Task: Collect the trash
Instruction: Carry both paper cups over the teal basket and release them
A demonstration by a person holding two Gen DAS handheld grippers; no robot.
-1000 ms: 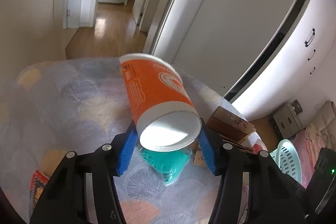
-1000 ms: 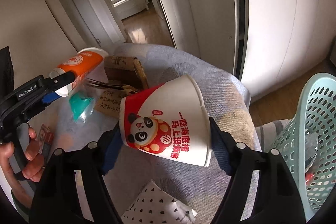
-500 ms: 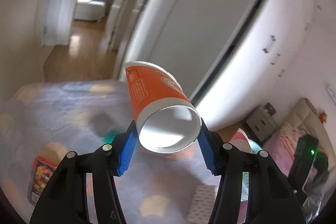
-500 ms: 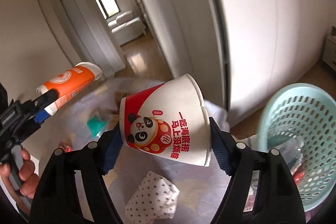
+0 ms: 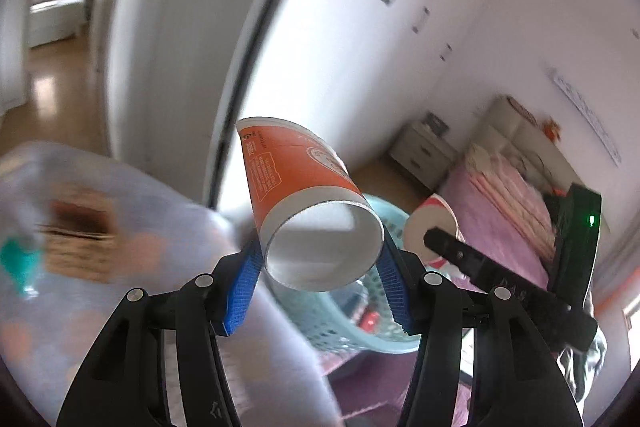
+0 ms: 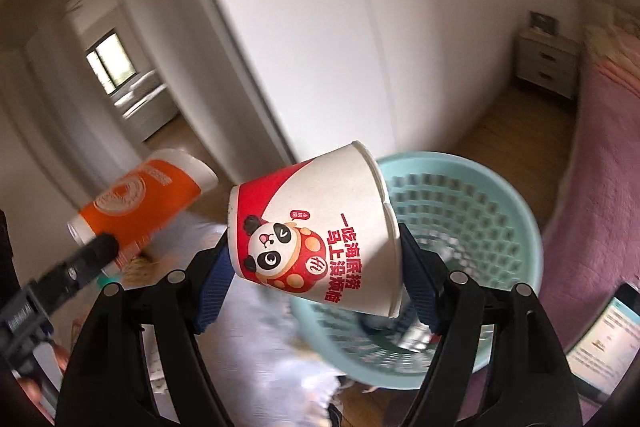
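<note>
My left gripper (image 5: 320, 283) is shut on an orange paper cup (image 5: 296, 183), held on its side with the open base toward the camera. My right gripper (image 6: 316, 271) is shut on a white and red cup with a panda print (image 6: 316, 239), also lying sideways between the pads. A light blue perforated basket (image 6: 460, 223) with some trash in it stands on the floor just behind and below the panda cup. In the left wrist view the basket (image 5: 344, 323) shows beneath the orange cup, with the panda cup (image 5: 432, 227) to its right. The orange cup (image 6: 140, 203) appears left in the right wrist view.
A bed with a pale patterned cover (image 5: 120, 307) holds a brown cardboard piece (image 5: 80, 239) and a teal wrapper (image 5: 20, 263). White wardrobe doors (image 6: 320, 27) stand behind. A pink bed (image 5: 508, 203) and a nightstand (image 6: 548, 63) lie to the right.
Both grippers swung right, away from the patterned bed and toward the blue basket, each keeping its cup. The basket now sits right below the cups.
</note>
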